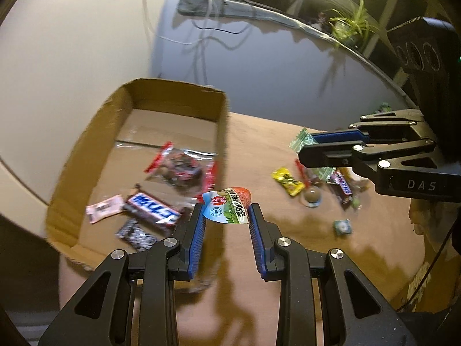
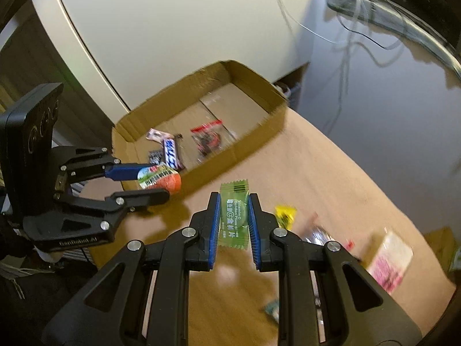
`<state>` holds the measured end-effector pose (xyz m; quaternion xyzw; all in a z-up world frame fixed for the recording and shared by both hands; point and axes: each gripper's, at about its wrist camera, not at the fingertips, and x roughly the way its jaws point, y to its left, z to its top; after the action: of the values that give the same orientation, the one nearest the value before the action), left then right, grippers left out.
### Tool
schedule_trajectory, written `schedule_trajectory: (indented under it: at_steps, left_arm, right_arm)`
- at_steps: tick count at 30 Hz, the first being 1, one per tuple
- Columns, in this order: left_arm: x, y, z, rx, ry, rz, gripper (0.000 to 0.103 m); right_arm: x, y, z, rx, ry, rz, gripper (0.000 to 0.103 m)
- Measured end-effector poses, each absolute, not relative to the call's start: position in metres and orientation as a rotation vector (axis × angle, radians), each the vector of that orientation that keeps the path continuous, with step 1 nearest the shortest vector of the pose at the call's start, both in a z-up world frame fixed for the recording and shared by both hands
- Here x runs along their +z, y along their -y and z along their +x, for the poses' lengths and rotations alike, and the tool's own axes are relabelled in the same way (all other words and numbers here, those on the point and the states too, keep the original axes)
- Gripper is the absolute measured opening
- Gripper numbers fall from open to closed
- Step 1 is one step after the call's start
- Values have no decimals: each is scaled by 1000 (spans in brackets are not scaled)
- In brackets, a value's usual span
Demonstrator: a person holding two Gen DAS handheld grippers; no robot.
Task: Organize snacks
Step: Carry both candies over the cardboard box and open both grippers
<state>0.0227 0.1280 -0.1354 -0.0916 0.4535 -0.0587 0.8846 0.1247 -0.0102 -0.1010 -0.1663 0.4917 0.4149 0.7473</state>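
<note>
Gripping a jelly cup (image 1: 227, 206) between its blue pads, the left gripper (image 1: 227, 216) reaches forward, held above the table just beside the near right wall of the cardboard box (image 1: 222, 132); the cup's foil lid shows green scenery, a red round logo and Chinese writing, with a barcode visible in the right wrist view, and the cup body is orange.

Right gripper (image 2: 234, 216): fingers clamped on a green candy packet (image 2: 234, 216), held upright above the brown table (image 2: 331, 173). Packet print reads "Vitamin C", "Golden Plum" and Chinese characters, with a barcode at the top. The gripper housing reads "DAS" in the left wrist view; the left gripper's housing reads roughly "GenRobot.AI" in the right wrist view.

Loose items on the table, right of the box:
- small teal sweet (image 1: 342, 227)
- round brown candy (image 1: 312, 196) in clear wrap
- yellow packet (image 1: 288, 181), print too blurred to read
- purple bar (image 1: 343, 187), lettering unclear
- pink pack (image 2: 389, 262), blurred

Inside the box:
- black packet (image 1: 135, 234), near corner
- blue Snickers-style bar (image 1: 152, 212), lettering unclear
- pink wrapper (image 1: 103, 209)
- clear bag with red ends (image 1: 180, 167), dark contents

Beyond the table: a potted plant (image 1: 350, 24), far right.
</note>
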Motion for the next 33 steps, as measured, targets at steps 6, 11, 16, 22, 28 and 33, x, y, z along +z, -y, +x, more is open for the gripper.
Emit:
schedule_trajectory:
  at_steps: [6, 11, 16, 22, 28, 33]
  left_arm:
    - [-139, -151, 20, -67, -947, -204, 29]
    - [-144, -166, 20, -33, -952, -221, 29]
    - [-148, -174, 20, -14, -958, -227, 29]
    - [-150, -180, 23, -2, -966, -234, 31]
    - [-152, -183, 25, 15, -973, -235, 37]
    - [-153, -185, 27, 32, -977, -237, 46]
  right_arm:
    - [-105, -30, 128, 950, -1072, -399, 19]
    - [-112, -56, 130, 971, -1080, -421, 19]
    - [-123, -72, 130, 985, -1094, -435, 19]
    - [-131, -82, 132, 991, -1109, -446, 19]
    - [-135, -85, 138, 981, -1112, -436, 19]
    - [-133, -84, 139, 967, -1097, -442, 63]
